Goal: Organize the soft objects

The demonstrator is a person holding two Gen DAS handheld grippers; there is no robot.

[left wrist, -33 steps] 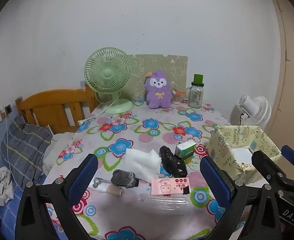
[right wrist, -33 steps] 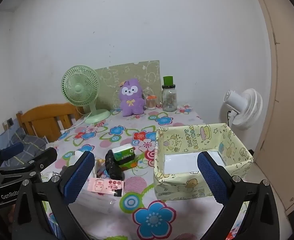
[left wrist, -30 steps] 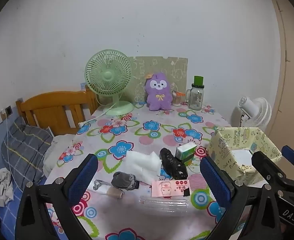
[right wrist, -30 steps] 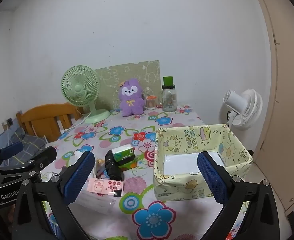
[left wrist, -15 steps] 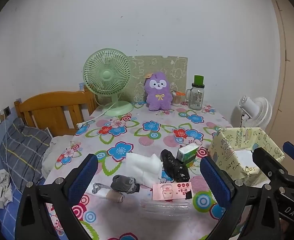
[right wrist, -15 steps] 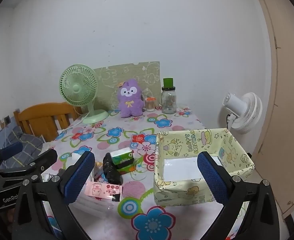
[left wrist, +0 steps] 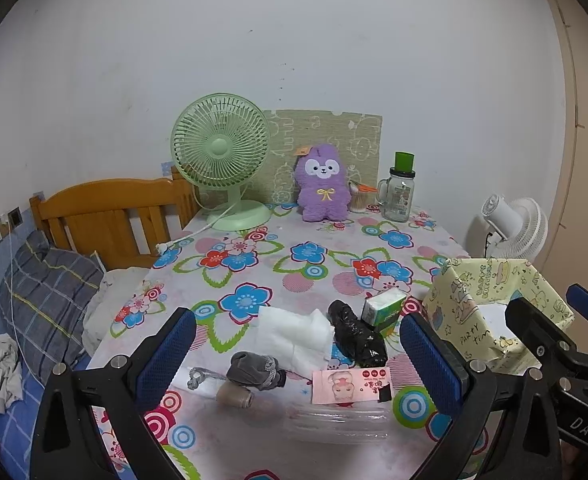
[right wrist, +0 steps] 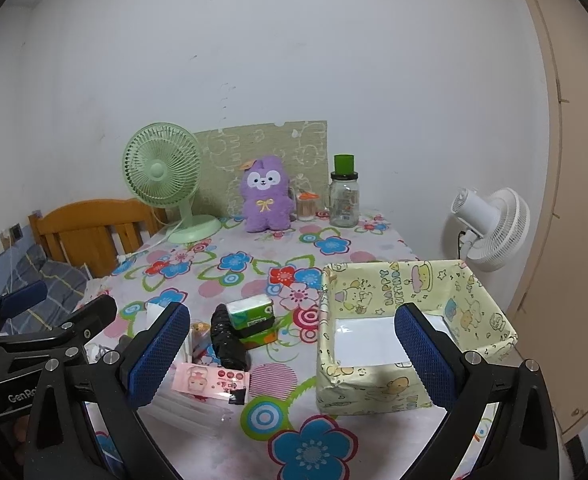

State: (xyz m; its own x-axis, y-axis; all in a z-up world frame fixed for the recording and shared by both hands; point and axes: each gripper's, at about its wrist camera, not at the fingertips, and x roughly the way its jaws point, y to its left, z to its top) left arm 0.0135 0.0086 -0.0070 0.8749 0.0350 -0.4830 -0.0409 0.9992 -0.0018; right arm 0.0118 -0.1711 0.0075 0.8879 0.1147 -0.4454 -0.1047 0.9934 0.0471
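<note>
- grey sock (left wrist: 254, 370), bunched up, maybe rolled, beside white folded cloth (left wrist: 292, 332)
- left gripper (left wrist: 297, 354) and right gripper (right wrist: 292, 350): fingers apart, empty

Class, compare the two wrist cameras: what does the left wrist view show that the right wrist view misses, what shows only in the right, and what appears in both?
Only the left wrist view shows the rolled grey sock and the white cloth laid out in full; in the right wrist view the left fingers largely hide them. Only the right wrist view shows down into the yellow box, where a white base is visible and nothing else. Both show the purple plush toy, green fan, tissue pack, black bundle, and each open gripper, left gripper and right gripper.
</note>
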